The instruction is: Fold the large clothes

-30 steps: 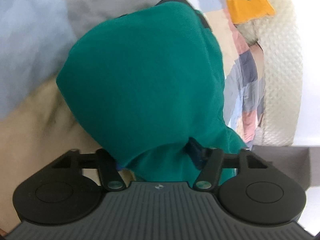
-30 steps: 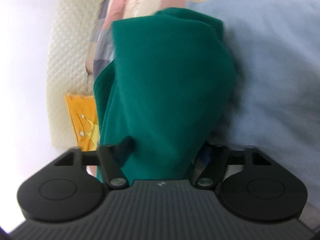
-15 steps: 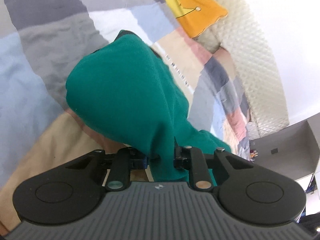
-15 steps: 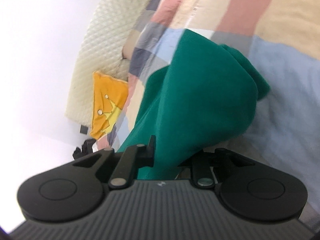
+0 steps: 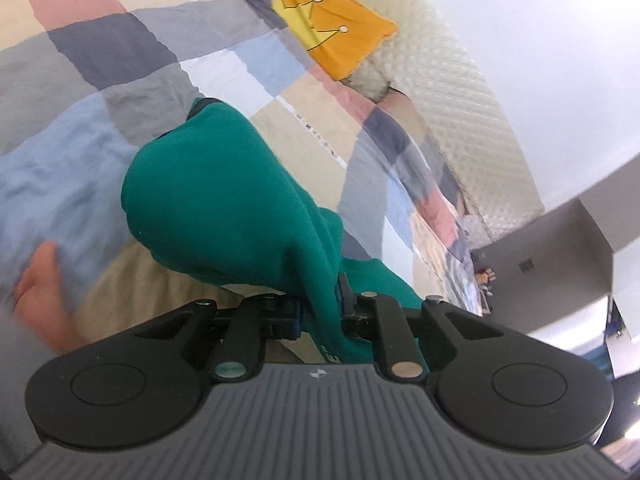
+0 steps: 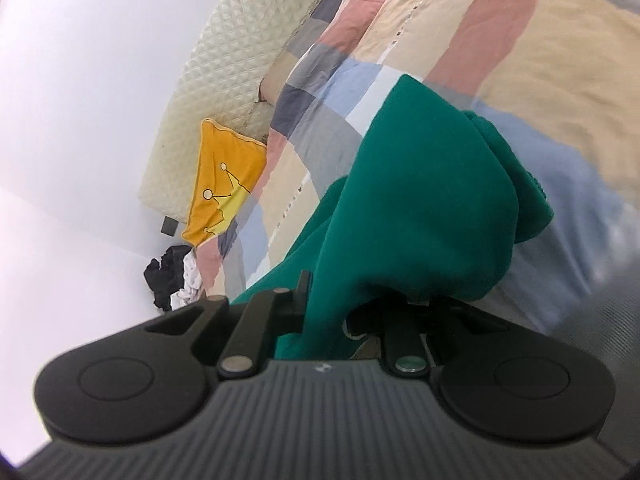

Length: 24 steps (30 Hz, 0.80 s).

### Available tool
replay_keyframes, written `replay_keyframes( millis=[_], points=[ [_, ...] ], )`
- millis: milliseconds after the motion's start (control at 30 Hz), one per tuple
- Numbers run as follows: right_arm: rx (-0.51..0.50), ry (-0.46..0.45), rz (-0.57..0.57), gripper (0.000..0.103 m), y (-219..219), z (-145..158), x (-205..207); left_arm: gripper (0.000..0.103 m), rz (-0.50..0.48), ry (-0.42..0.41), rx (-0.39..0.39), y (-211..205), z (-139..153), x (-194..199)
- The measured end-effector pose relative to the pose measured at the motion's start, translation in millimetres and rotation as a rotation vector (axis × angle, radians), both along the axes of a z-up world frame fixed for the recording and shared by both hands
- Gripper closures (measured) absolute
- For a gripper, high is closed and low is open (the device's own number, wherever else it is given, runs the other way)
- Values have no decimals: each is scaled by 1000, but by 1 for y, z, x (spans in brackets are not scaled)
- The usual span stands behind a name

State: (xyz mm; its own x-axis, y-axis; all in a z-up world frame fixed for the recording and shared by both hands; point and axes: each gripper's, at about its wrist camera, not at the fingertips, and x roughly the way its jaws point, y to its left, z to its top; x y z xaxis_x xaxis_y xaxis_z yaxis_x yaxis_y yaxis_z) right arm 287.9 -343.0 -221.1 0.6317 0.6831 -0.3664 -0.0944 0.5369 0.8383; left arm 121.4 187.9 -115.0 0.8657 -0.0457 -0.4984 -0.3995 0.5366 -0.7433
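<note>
A large green garment (image 5: 224,200) hangs bunched over a patchwork bedspread (image 5: 120,52). My left gripper (image 5: 320,312) is shut on a fold of it, the cloth pinched between the fingers and draping forward. In the right wrist view my right gripper (image 6: 324,312) is shut on another part of the same green garment (image 6: 420,208), which hangs in a thick fold above the bedspread (image 6: 520,40). The fingertips of both grippers are mostly hidden by the cloth.
An orange cushion with a crown print (image 5: 336,36) (image 6: 224,184) lies at the head of the bed against a cream quilted headboard (image 5: 472,112) (image 6: 216,72). Dark and white clothes (image 6: 172,276) lie heaped beside the bed. A grey wall corner (image 5: 560,248) is at right.
Both grippers closed on the green garment and lifted it off the bed. The views have tilted up, so more of the bedspread, cushion and headboard shows.
</note>
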Motion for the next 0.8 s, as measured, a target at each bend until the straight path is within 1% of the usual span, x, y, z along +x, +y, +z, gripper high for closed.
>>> replay_keyframes(
  millis=[100, 200, 233, 300, 400, 500, 567, 600, 633, 667, 733, 800],
  points=[
    [-23, 5, 4, 83, -12, 1, -16, 86, -18, -4, -20, -11, 3, -29],
    [-25, 49, 4, 83, -16, -5, -14, 86, -28, 14, -30, -14, -1, -37],
    [-20, 68, -1, 81, -17, -6, -12, 86, -30, 20, -27, -14, -1, -34],
    [-4, 121, -29, 78, -17, -10, -3, 85, -35, 41, -23, -13, -1, -23],
    [32, 144, -55, 70, -13, -10, 12, 83, -51, 66, 2, -9, 5, -1],
    [67, 180, -75, 63, -9, -11, 29, 81, -59, 95, -2, 0, 8, 26],
    [90, 203, -88, 51, -5, -11, 40, 79, -62, 110, -6, 7, 10, 44],
    [104, 208, -92, 47, -2, -12, 46, 78, -63, 119, -2, 9, 10, 52],
    [114, 207, -94, 40, 0, -12, 52, 76, -67, 129, 6, 12, 12, 61],
    [124, 205, -97, 35, 3, -11, 58, 74, -75, 137, 15, 14, 12, 70],
    [134, 209, -110, 31, 7, -12, 68, 72, -81, 150, 20, 19, 12, 88],
    [142, 214, -122, 30, 13, -16, 79, 65, -87, 156, 32, 23, 10, 104]
  ],
)
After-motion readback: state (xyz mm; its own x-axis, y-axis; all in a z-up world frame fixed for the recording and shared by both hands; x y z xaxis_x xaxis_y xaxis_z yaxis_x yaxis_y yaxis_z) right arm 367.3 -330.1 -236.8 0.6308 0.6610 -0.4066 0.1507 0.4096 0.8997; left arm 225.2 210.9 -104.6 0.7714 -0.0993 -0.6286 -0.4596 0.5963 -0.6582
